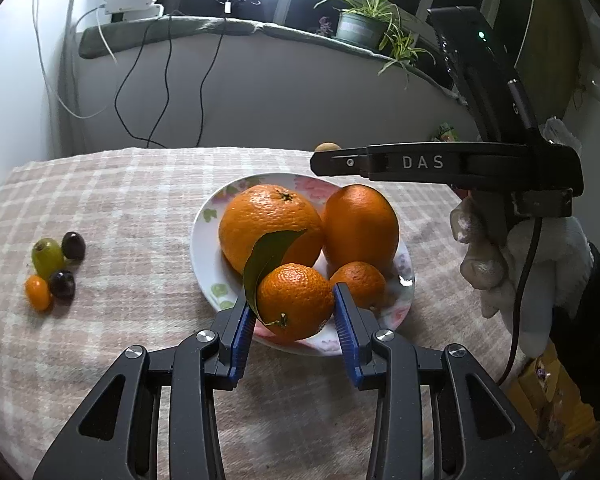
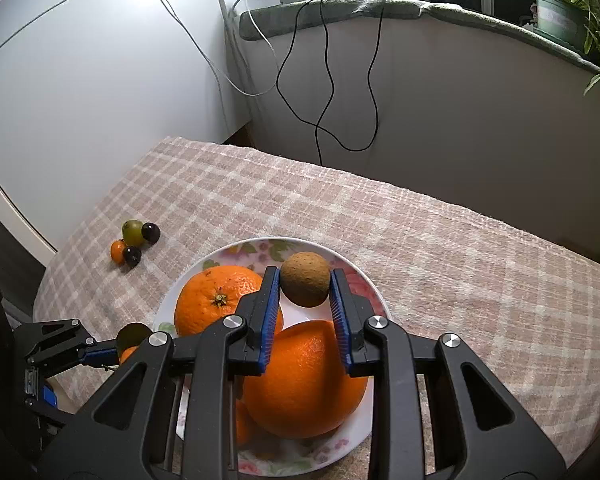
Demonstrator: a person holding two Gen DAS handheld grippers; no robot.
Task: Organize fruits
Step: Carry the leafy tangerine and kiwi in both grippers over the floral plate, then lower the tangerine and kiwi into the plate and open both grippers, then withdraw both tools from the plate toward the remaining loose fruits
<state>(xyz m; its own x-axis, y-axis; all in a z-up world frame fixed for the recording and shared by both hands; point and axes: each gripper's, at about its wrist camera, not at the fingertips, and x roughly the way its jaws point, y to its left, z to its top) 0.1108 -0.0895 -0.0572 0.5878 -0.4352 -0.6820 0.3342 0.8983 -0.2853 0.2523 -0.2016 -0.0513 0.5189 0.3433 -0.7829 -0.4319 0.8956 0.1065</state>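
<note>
My left gripper is shut on a small mandarin with a green leaf, over the near rim of a flowered plate. On the plate lie two large oranges and another small mandarin. My right gripper is shut on a small brown round fruit, held above the plate and its oranges. Seen from the left wrist, the right gripper hangs side-on past the plate's far rim, with the brown fruit peeking over it.
A cluster of small fruits lies on the checked cloth to the left: a green grape, two dark grapes, a kumquat. A gloved hand holds the right gripper. Cables hang on the wall behind, and a potted plant stands on the sill.
</note>
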